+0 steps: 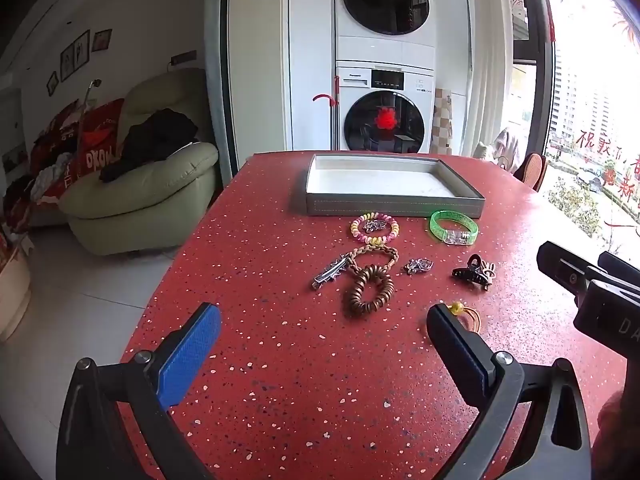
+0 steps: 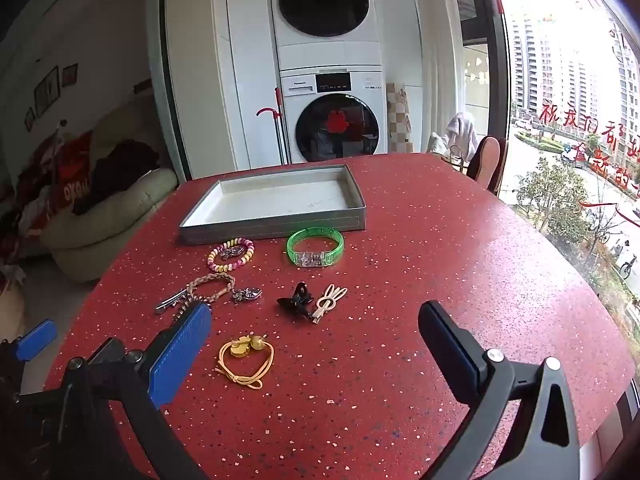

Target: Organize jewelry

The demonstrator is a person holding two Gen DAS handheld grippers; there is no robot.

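An empty grey tray [image 1: 394,205] [image 2: 272,227] sits at the far side of the red speckled table. In front of it lie a pink-yellow beaded bracelet [image 1: 375,228], a green bangle [image 2: 316,246], a braided bracelet [image 1: 374,255], a silver hair clip [image 1: 330,276], a brown spiral hair tie [image 1: 370,289], a silver charm [image 2: 248,294], a black claw clip [image 2: 296,300], a cream bunny clip [image 2: 330,300] and a yellow hair tie [image 2: 244,356]. My left gripper [image 1: 320,320] hovers open short of the spiral tie. My right gripper [image 2: 316,332] hovers open, the yellow tie lying between its fingers untouched.
The red table [image 2: 440,280] ends at a window on the right and drops to a white floor on the left. A pale sofa [image 1: 152,192] stands at the left. Stacked washing machines [image 1: 384,80] stand beyond the table, and a chair back [image 2: 488,164] rises at its far right.
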